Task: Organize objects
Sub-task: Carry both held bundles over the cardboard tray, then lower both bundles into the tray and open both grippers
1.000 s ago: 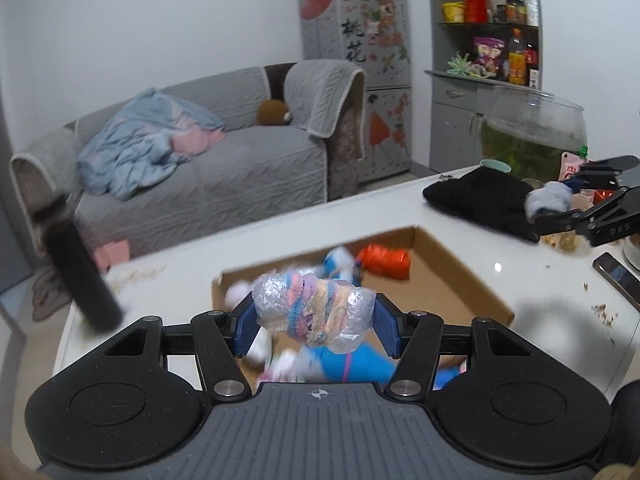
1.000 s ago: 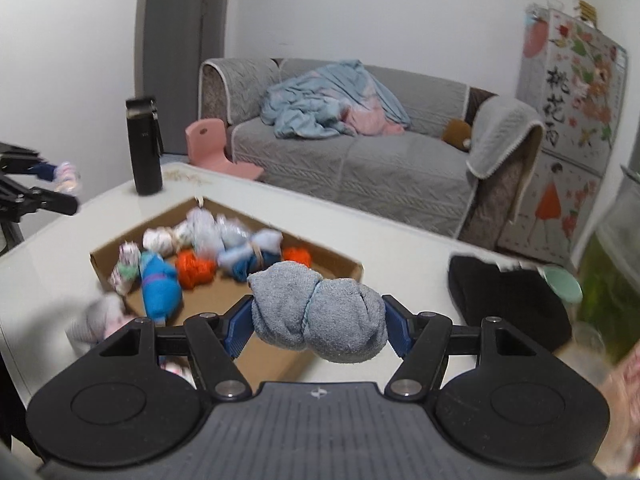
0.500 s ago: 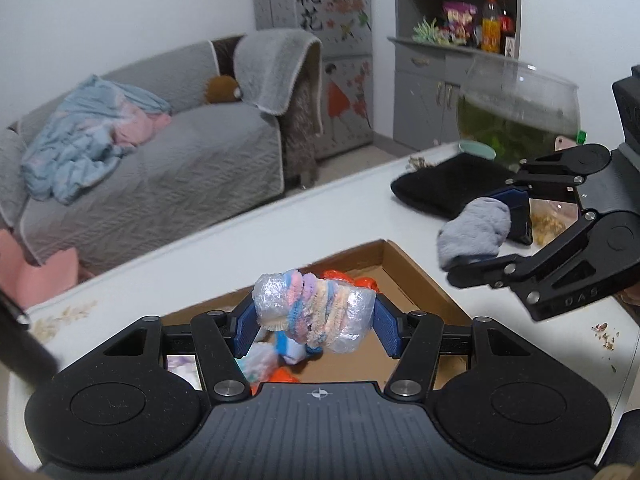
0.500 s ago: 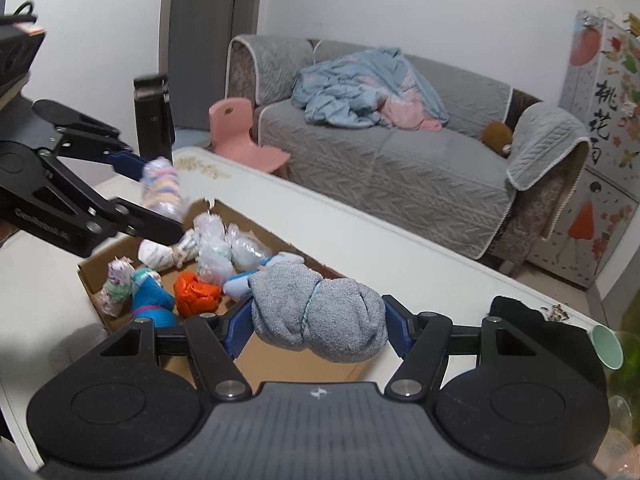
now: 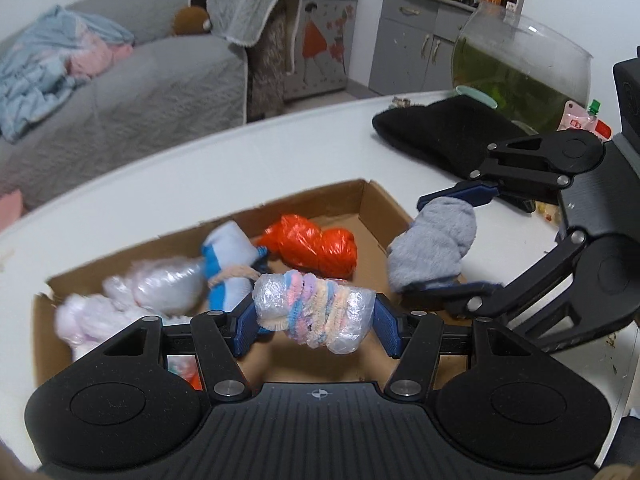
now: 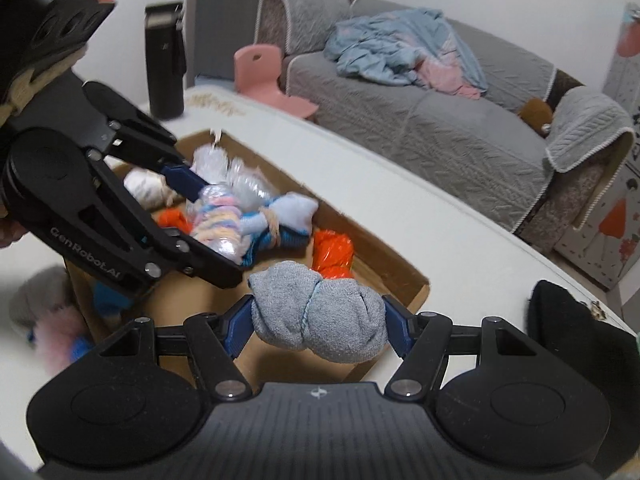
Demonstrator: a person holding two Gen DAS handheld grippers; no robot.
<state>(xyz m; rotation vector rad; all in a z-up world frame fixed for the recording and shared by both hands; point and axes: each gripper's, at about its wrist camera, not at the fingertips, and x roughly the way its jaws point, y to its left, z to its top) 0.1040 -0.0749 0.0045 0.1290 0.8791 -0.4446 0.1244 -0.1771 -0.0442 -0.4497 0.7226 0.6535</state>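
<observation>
Step in hand: I am carrying two bundles to the cardboard box (image 5: 362, 204) on the white table (image 5: 200, 168), one in each claw; I judge this the delivery stage of the tidying, with neither bundle set down yet.
Left claw: my left gripper (image 5: 316, 316) is clamped on the plastic-wrapped pastel bundle (image 5: 314, 310), the blue pads pressing both its ends; it hangs over the near part of the box.
Right claw: my right gripper (image 6: 318, 320) is clamped on the grey sock roll (image 6: 318, 316), held crosswise above the box's near right corner. In the left view the roll sits to the right of the pastel bundle, close by but apart.
Box contents: an orange bundle (image 5: 316, 246) toward the far right, a blue-and-white roll (image 5: 228, 268) in the middle, clear-wrapped pale bundles (image 5: 160, 288) to the left. Bare cardboard floor (image 6: 208, 300) shows at the near side.
Outside the box: a blurred pink-and-blue fluffy item (image 6: 60, 328) lies on the table left of the box; a black cloth (image 5: 440, 136) lies far right.
Next move: I reckon each claw must come lower over the bare near floor, then part its fingers to drop its load.
Care: my two claws are crowded together, so I would release one at a time and keep them from knocking.
</observation>
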